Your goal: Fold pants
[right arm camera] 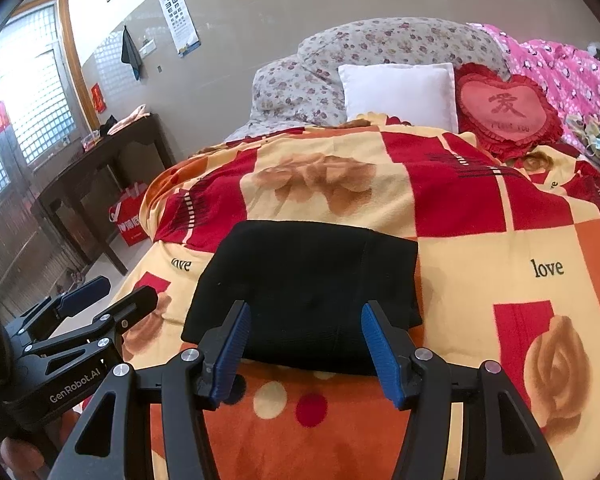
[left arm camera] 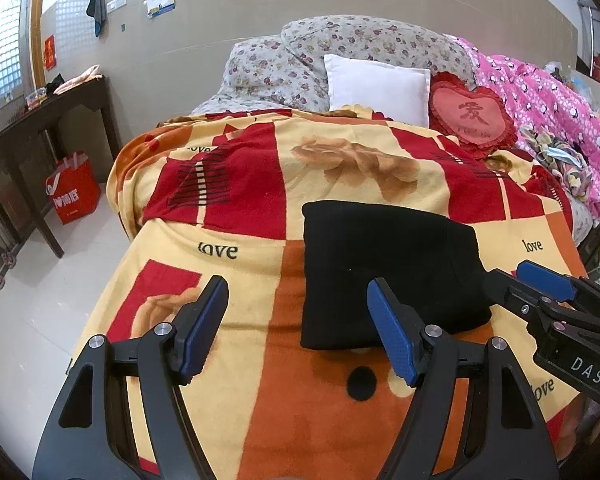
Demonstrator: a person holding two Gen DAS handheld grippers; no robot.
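The black pants (right arm camera: pixel 304 292) lie folded into a compact rectangle near the bed's (right arm camera: pixel 480 264) front edge; both hand-held grippers, left (left arm camera: pixel 296 328) and right (right arm camera: pixel 304 352), hover spread, empty. Folding looks finished.

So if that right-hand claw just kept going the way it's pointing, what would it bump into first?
Most likely the folded black pants lying on the blanket; the open right gripper points down at their near edge.

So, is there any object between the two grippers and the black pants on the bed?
Nothing visible. The folded black pants lie on the patterned blanket, straight ahead of the open right gripper. The open left gripper is beside them; only bare blanket lies between.
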